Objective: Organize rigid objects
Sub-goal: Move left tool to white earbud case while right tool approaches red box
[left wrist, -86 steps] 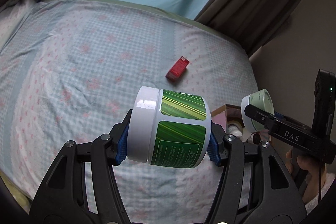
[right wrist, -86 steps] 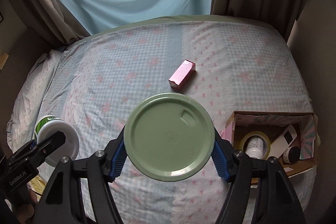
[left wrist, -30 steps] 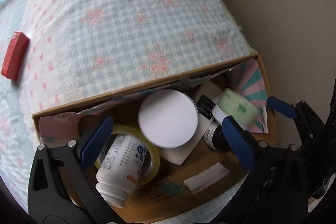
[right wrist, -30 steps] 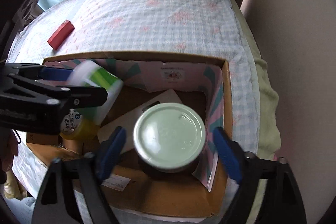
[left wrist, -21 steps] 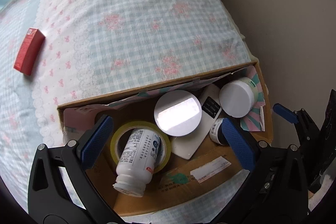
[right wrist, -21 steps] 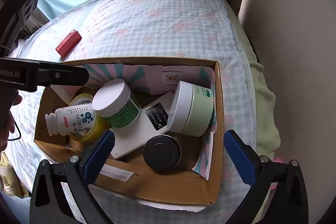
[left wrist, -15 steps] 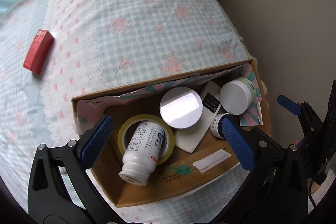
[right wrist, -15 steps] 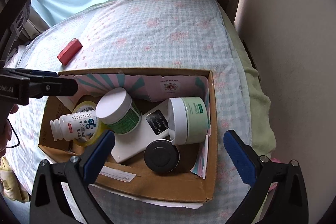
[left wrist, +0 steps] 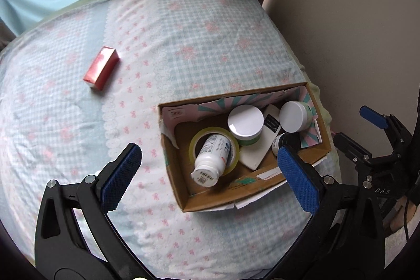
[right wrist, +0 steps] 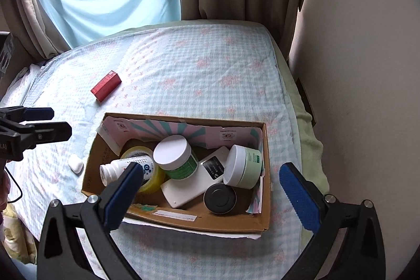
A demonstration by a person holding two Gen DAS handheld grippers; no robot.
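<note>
The cardboard box (right wrist: 265,175) sits on the bed (right wrist: 199,64) at lower centre of the right wrist frame; inside lie a green-labelled jar (right wrist: 176,158), a pale green jar (right wrist: 244,165) on its side, a white bottle (right wrist: 123,171) across a tape roll (right wrist: 155,179), a flat white device (right wrist: 194,181) and a black lid (right wrist: 220,198); a red box (right wrist: 105,85) lies on the bed at upper left, well apart; the right gripper (right wrist: 211,190) and left gripper (left wrist: 207,175) both have fingers spread wide, holding nothing.
</note>
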